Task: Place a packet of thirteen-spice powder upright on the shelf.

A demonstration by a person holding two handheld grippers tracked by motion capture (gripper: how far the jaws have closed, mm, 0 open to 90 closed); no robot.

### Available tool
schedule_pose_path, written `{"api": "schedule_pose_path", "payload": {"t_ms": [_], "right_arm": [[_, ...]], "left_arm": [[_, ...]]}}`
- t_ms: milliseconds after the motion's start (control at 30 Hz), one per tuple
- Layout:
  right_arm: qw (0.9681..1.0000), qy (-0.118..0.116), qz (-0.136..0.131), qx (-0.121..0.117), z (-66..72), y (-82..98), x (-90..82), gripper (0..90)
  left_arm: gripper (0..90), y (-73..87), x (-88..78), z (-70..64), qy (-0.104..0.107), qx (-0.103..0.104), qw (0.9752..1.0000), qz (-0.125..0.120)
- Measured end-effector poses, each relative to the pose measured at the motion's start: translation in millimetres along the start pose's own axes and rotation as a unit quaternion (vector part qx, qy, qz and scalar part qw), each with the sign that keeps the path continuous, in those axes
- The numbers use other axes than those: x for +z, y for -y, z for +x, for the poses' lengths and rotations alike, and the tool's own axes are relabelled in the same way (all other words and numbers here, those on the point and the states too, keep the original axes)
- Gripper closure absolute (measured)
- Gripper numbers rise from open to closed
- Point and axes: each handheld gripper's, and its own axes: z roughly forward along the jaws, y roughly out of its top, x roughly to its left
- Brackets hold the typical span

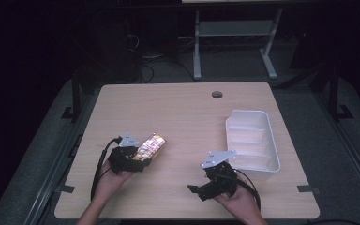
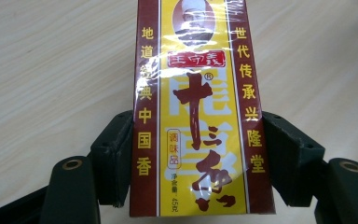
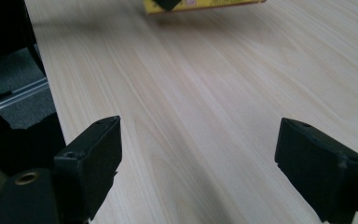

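Observation:
A flat yellow and dark red seasoning box (image 2: 200, 116) with red characters sits between the jaws of my left gripper (image 2: 198, 140). Both black pads (image 2: 121, 149) press on its long sides, so the gripper is shut on it. From above, the box (image 1: 152, 145) lies at the table's left front and points away from the left gripper (image 1: 142, 157). Whether it rests on the wood or hangs just above it I cannot tell. My right gripper (image 1: 196, 191) is at the front right, and its jaws stand wide apart over bare wood (image 3: 198, 140). An edge of the box (image 3: 205, 4) shows far ahead of it.
A white ribbed plastic tray (image 1: 267, 136) stands at the right side of the wooden table (image 1: 183, 112), just beyond the right gripper. A round cable hole (image 1: 217, 94) is near the far edge. Dark floor and a metal frame lie beyond the table.

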Motion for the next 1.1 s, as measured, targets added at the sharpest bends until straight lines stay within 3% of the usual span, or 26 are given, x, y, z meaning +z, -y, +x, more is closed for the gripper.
{"api": "schedule_pose_path", "payload": {"t_ms": [267, 533, 800, 933, 1100], "right_arm": [[0.9998, -0.006, -0.019, 0.005, -2.2, -13.5, -4.5, 13.9], [0.9991, -0.013, -0.04, 0.01, -4.3, -28.1, -3.2, 14.6], [0.998, -0.026, -0.049, 0.03, -6.2, -29.5, -0.2, 17.8], [0.9956, -0.045, -0.055, 0.06, -8.6, -27.5, 4.0, 20.0], [0.9921, -0.068, -0.065, 0.083, -11.6, -26.3, 6.4, 23.8]], "left_arm": [[32.5, 1.4, -14.6, -22.5, 0.011, 0.021, 0.9993, -0.027], [32.5, 3.0, -32.7, -44.6, 0.022, 0.036, 0.9969, -0.067], [32.5, 4.8, -37.6, -64.2, 0.031, 0.05, 0.9941, -0.091], [32.5, 6.3, -33.6, -76.0, 0.041, 0.061, 0.9923, -0.099], [32.5, 6.5, -31.2, -80.8, 0.047, 0.062, 0.9911, -0.108]]}}
